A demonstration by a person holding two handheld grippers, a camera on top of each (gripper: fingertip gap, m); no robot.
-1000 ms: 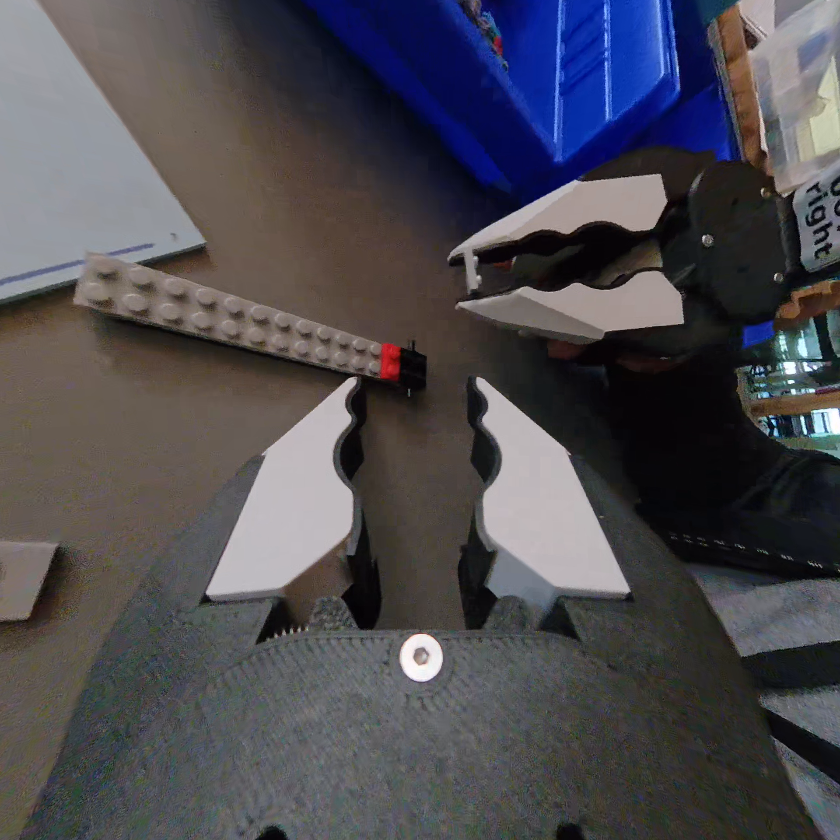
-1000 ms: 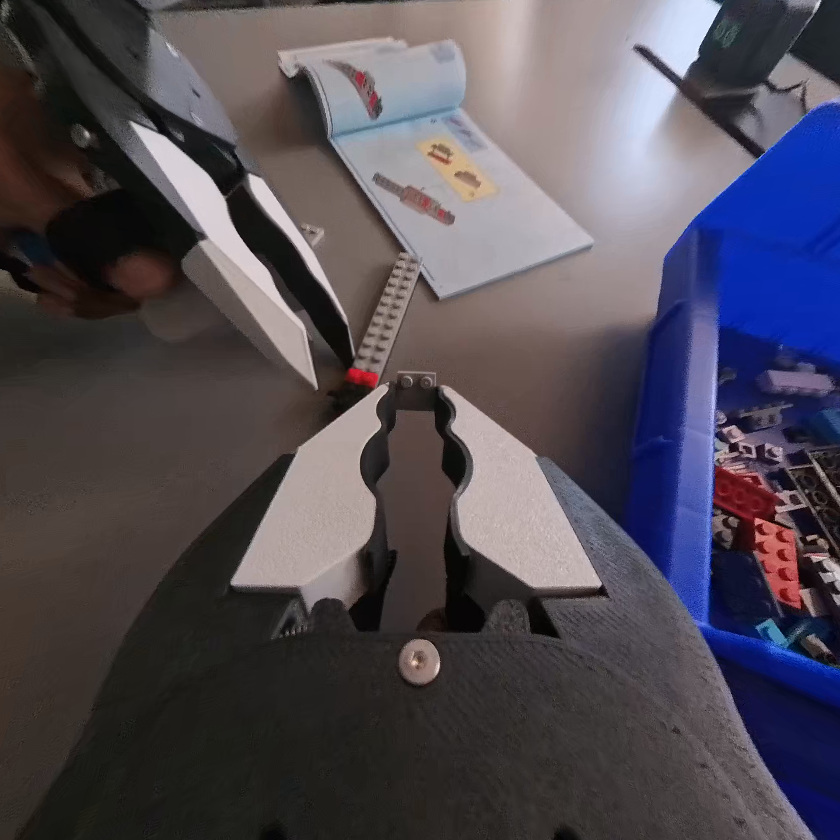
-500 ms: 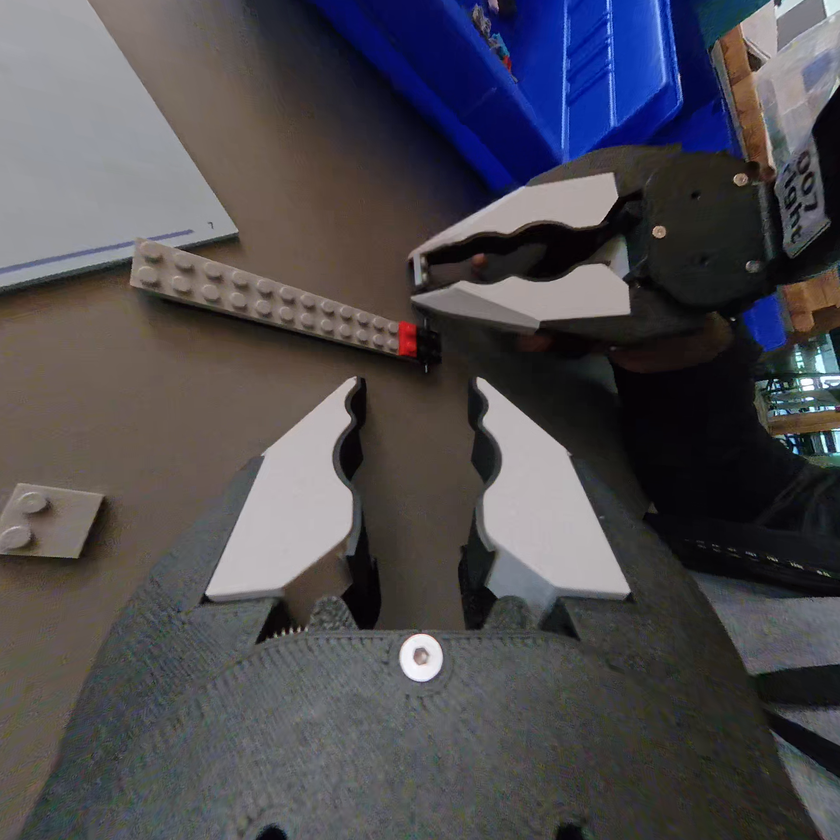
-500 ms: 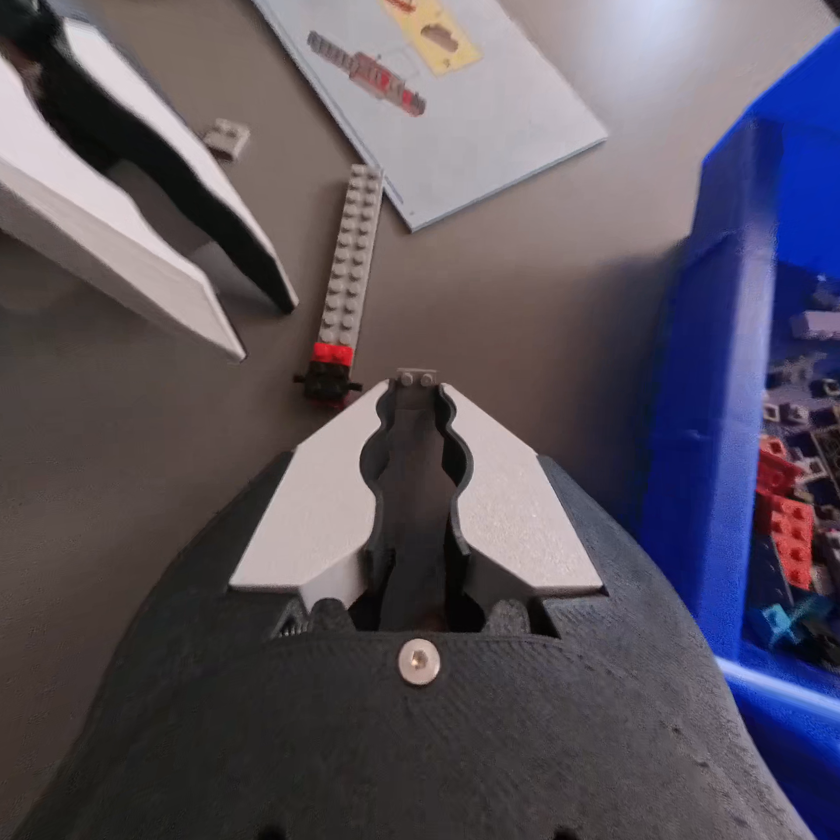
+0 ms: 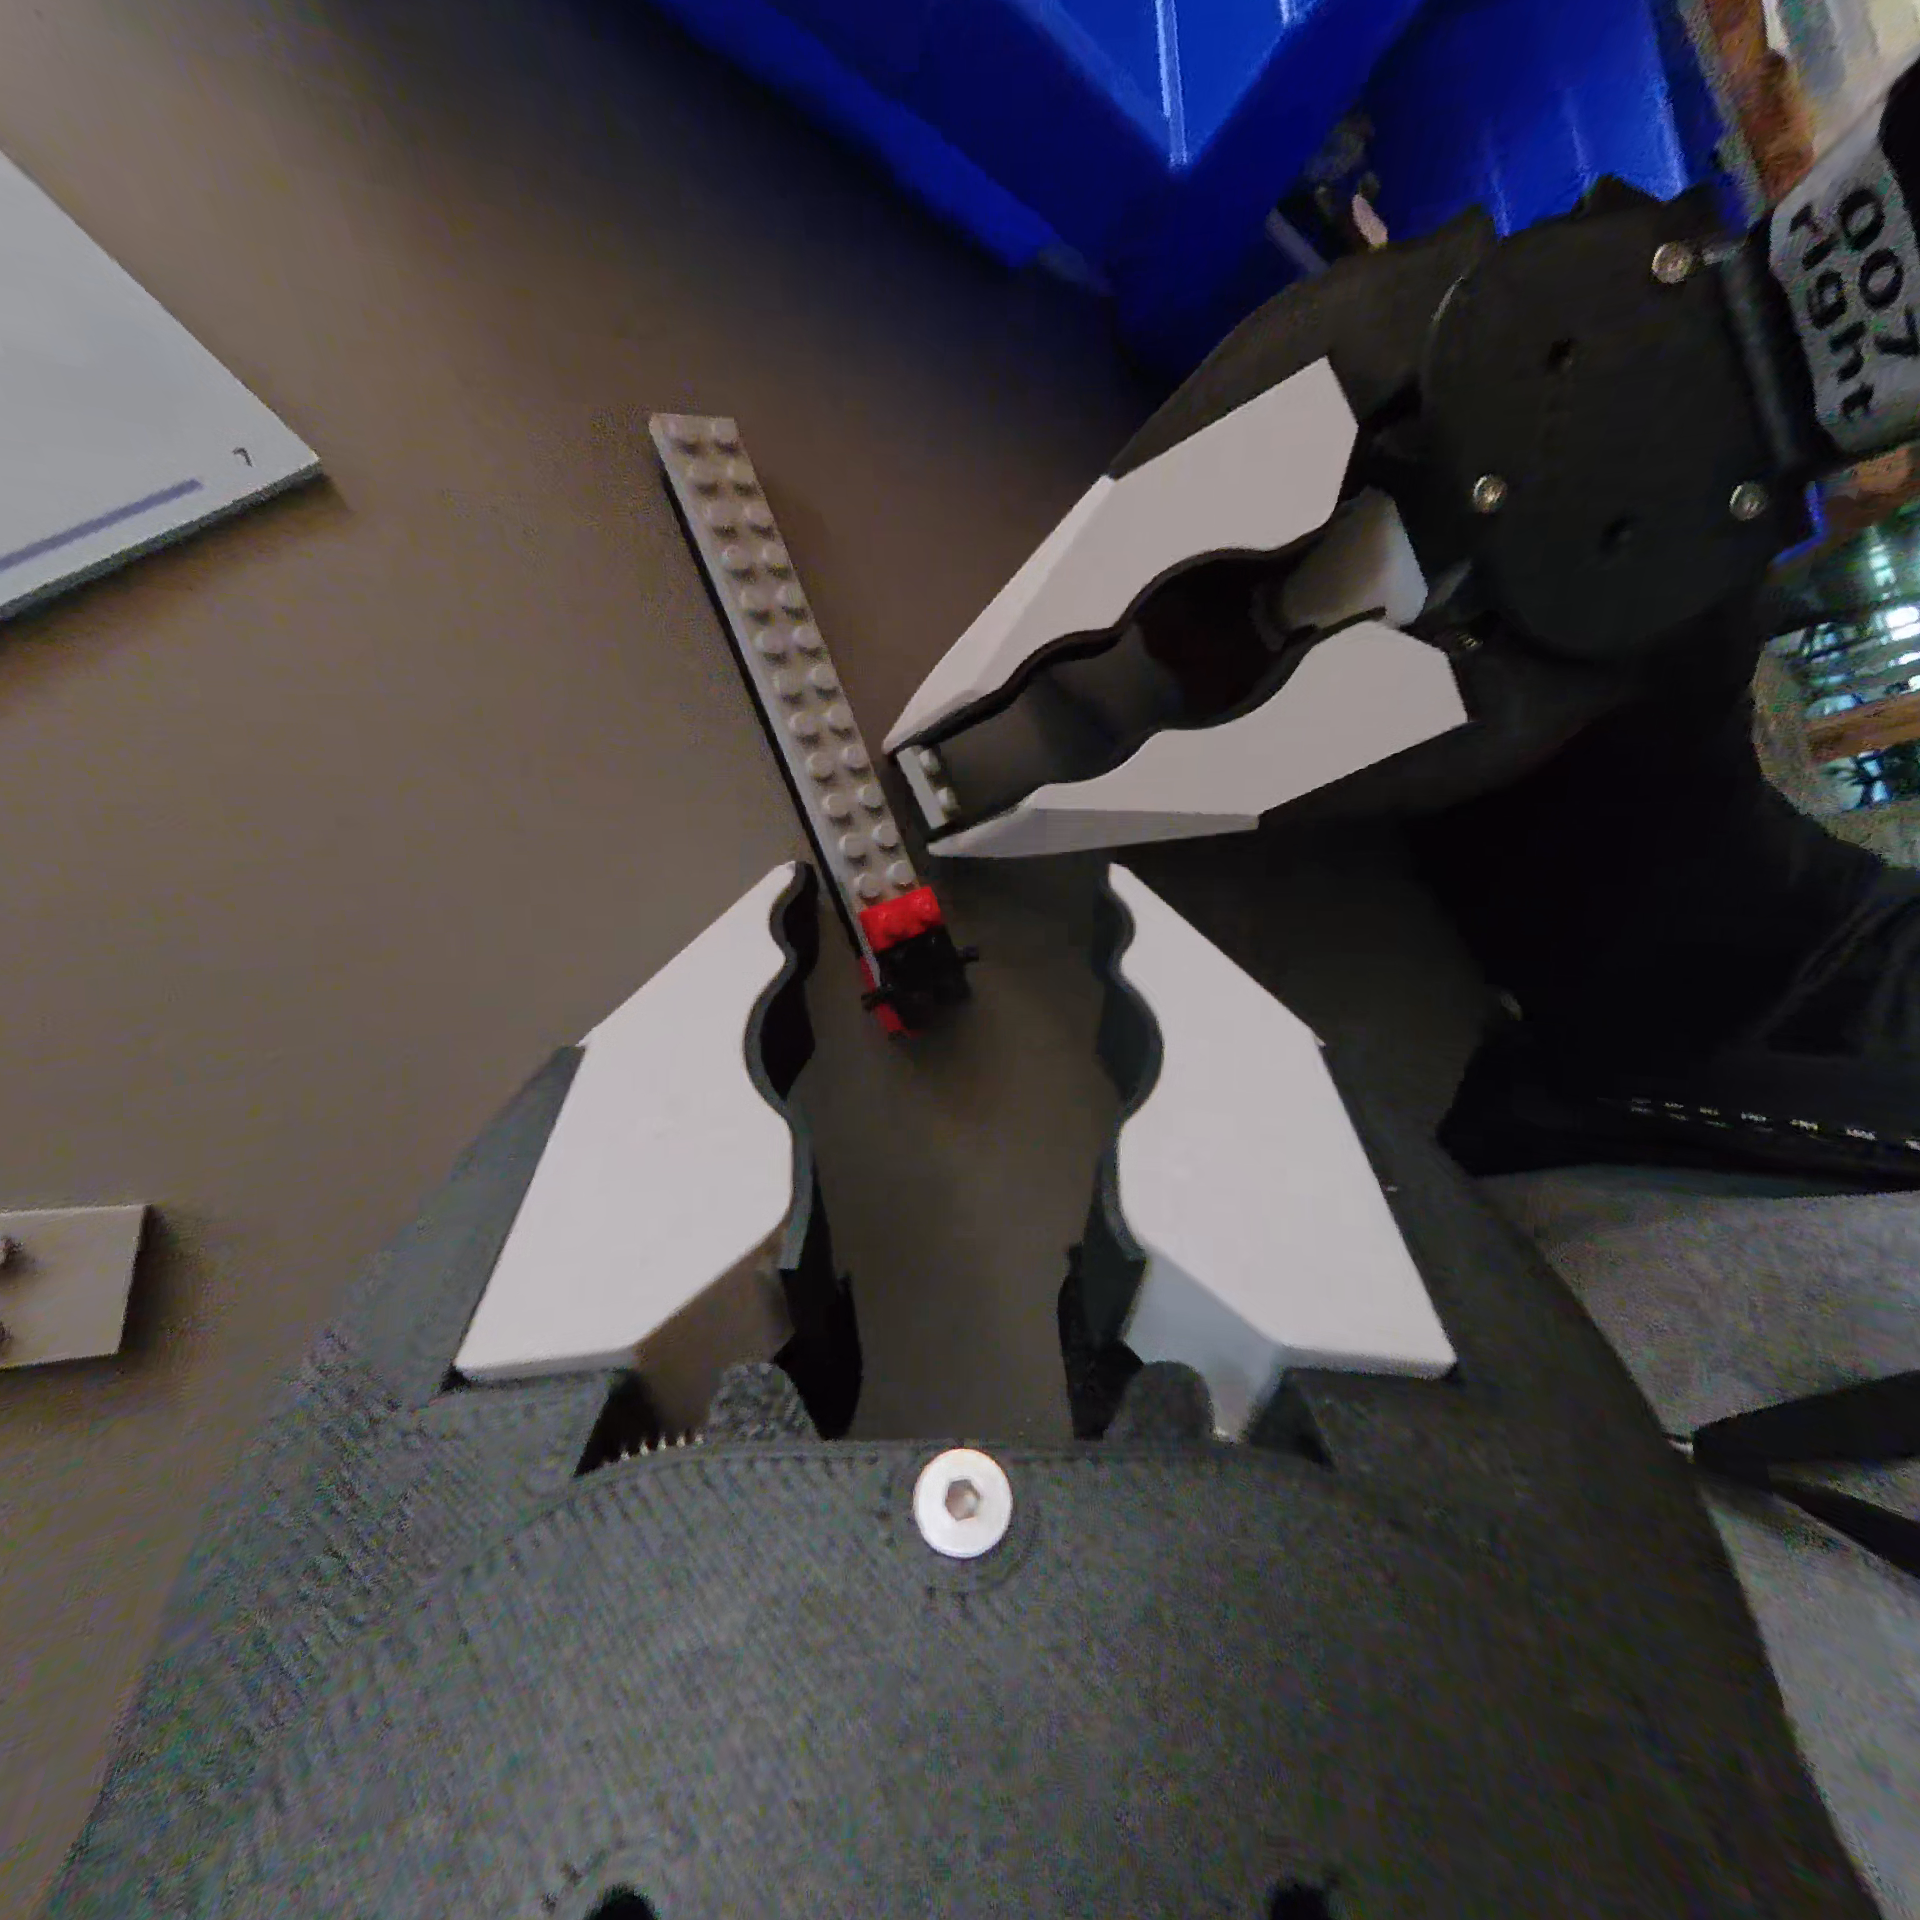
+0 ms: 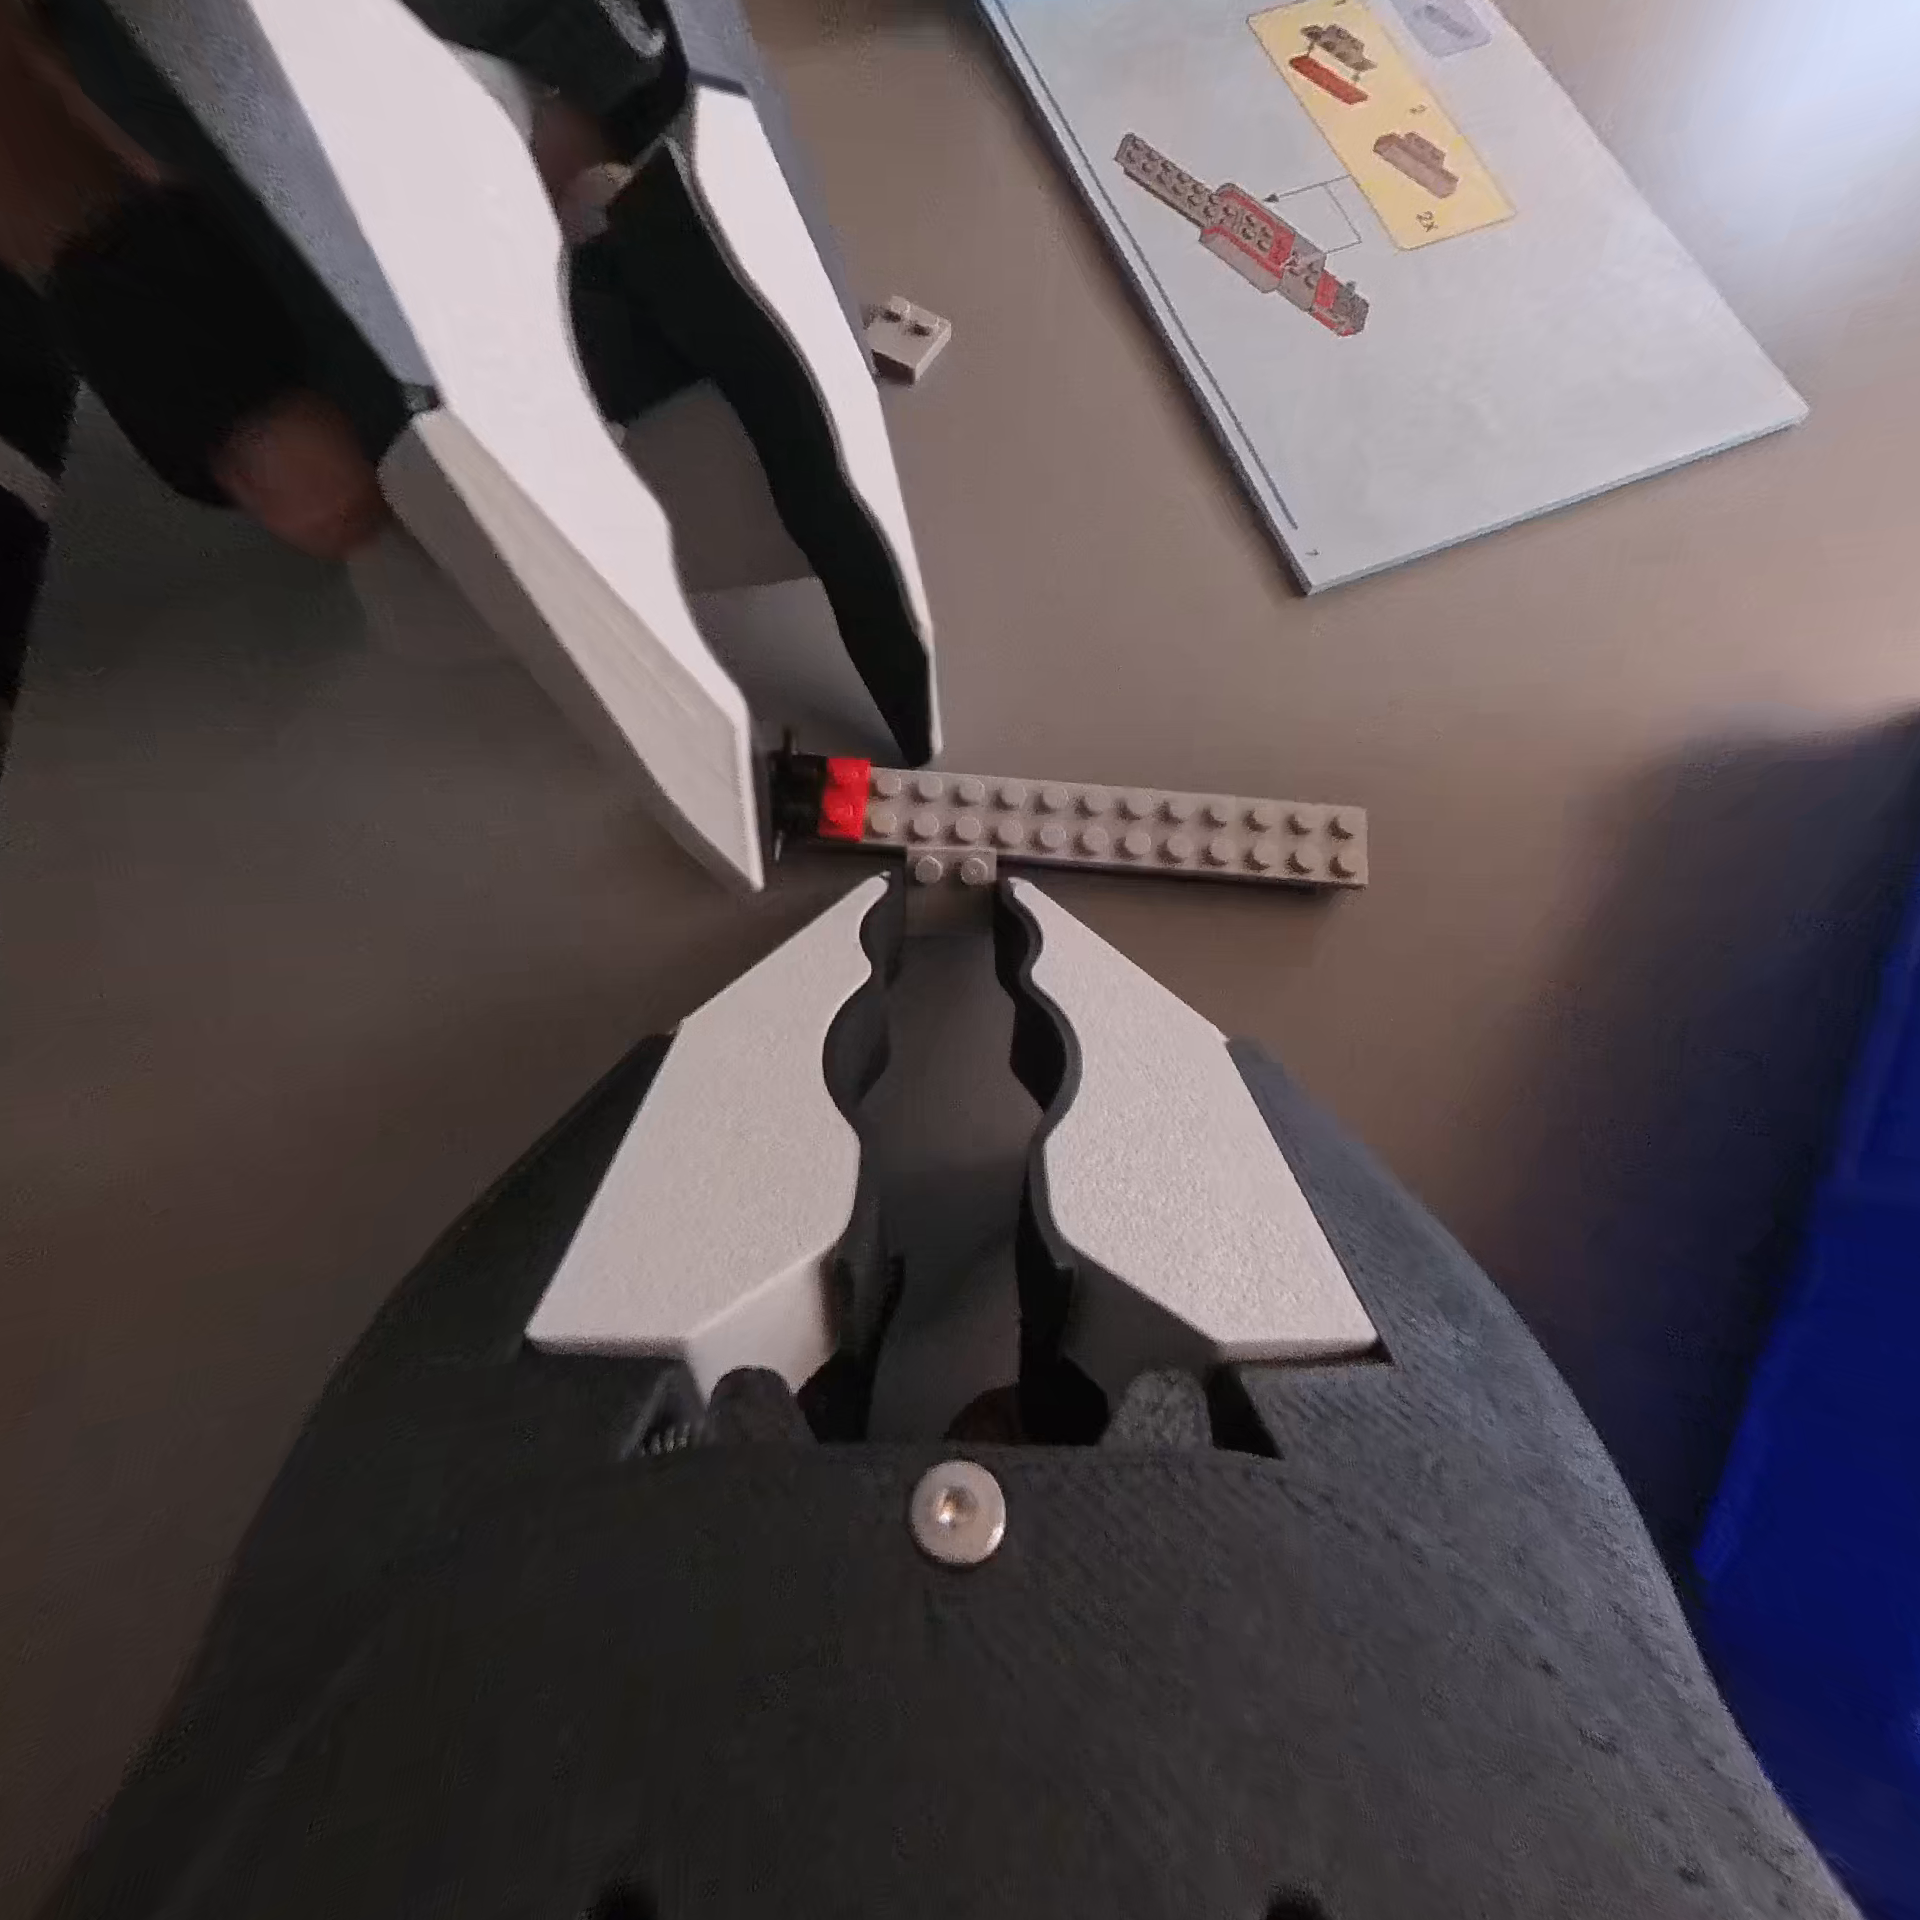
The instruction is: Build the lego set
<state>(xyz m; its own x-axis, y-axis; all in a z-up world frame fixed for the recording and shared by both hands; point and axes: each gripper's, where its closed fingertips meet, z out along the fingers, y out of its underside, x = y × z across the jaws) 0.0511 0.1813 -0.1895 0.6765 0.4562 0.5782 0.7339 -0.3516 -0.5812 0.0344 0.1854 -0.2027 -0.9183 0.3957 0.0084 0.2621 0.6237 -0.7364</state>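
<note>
Left wrist view. The left gripper (image 5: 951, 883) sits at frame centre with jaws spread wide and nothing between them. Its fingers straddle the near end of the long grey plate (image 5: 784, 665), which lies flat on the brown table (image 5: 364, 831) and runs toward the upper centre. That near end carries a red piece (image 5: 902, 920) and a black piece (image 5: 925, 971). From the right of the frame the right gripper (image 5: 920, 795) reaches in, nearly closed on a small grey two-stud piece (image 5: 933, 779), its tips just beside the plate's edge. A blue bin (image 5: 1091, 125) fills the upper right, an instruction booklet (image 5: 114, 488) the upper left, and a loose grey piece (image 5: 68, 1288) lies at the left edge.

Right wrist view. The small grey piece (image 6: 951, 868) is pinched at the fingertips, studs up, against the plate's (image 6: 1122, 831) near edge, close to the red piece (image 6: 847, 800). Whether it touches the plate cannot be settled from this angle. The left gripper (image 6: 831, 800) hangs over the black end from the upper left. The booklet (image 6: 1455, 343) lies at the upper right, a loose grey piece (image 6: 909, 338) above centre.

Risk. The plate is not clamped. Pressing the small piece down may slide or tip it, or seat the piece one stud off. The pinch is shallow, so the piece could twist out.
</note>
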